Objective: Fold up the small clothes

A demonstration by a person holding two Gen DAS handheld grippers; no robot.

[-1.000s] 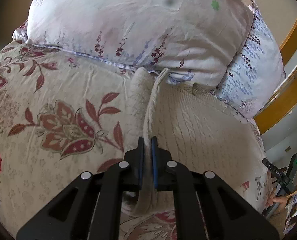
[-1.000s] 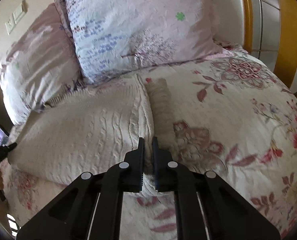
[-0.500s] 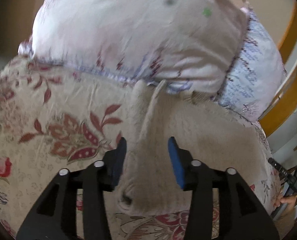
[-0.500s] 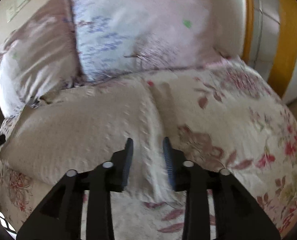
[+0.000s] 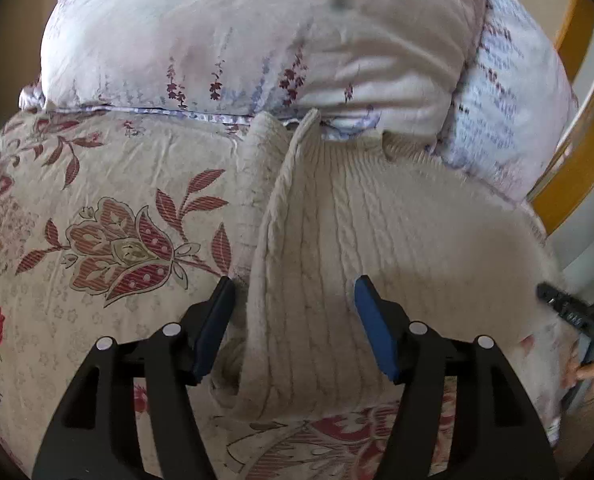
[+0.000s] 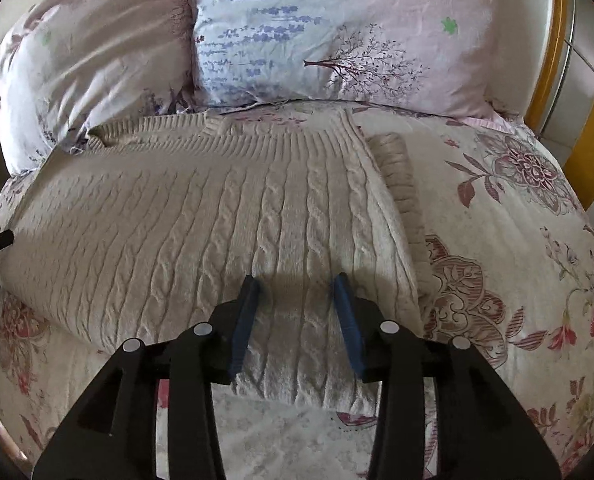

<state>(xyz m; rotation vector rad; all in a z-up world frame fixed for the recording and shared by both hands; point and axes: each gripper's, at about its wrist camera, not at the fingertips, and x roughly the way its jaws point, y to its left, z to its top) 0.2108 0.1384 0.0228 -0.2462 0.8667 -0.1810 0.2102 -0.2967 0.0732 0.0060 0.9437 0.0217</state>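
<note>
While the cream cable-knit sweater (image 6: 201, 224) lies flat on the floral bedspread (image 6: 517, 248), both claws hang above it w/ jaws apart and nothing pinched. Left claw (image 5: 293, 300): blue pads spread wide, having just been opening; the sweater's folded edge (image 5: 265, 240) sits between them, a raised ridge running away toward the pillows, but neither pad presses on the knit. Right claw (image 6: 297, 288): jaws parted less wide, also just been opening, hovering over the cable pattern near the sweater's near hem, cloth below and between the pads, not gripped. Sweater spreads across the bed's middle, ribbed band (image 6: 225, 136) at the far side up against the pillows; in the right wrist view a sleeve (image 6: 397, 176) pokes out from under the body's right edge. Two pillows at the head of the bed: a pinkish one w/ lavender sprigs (image 5: 225, 36) and a pale blue-and-pink one w/ a tree print (image 6: 337, 36), side by side and touching. Wooden bed frame (image 6: 553, 40) curves along the right. At the far right of the left wrist view, a person's fingers (image 5: 593, 372) show at the bed's side.
</note>
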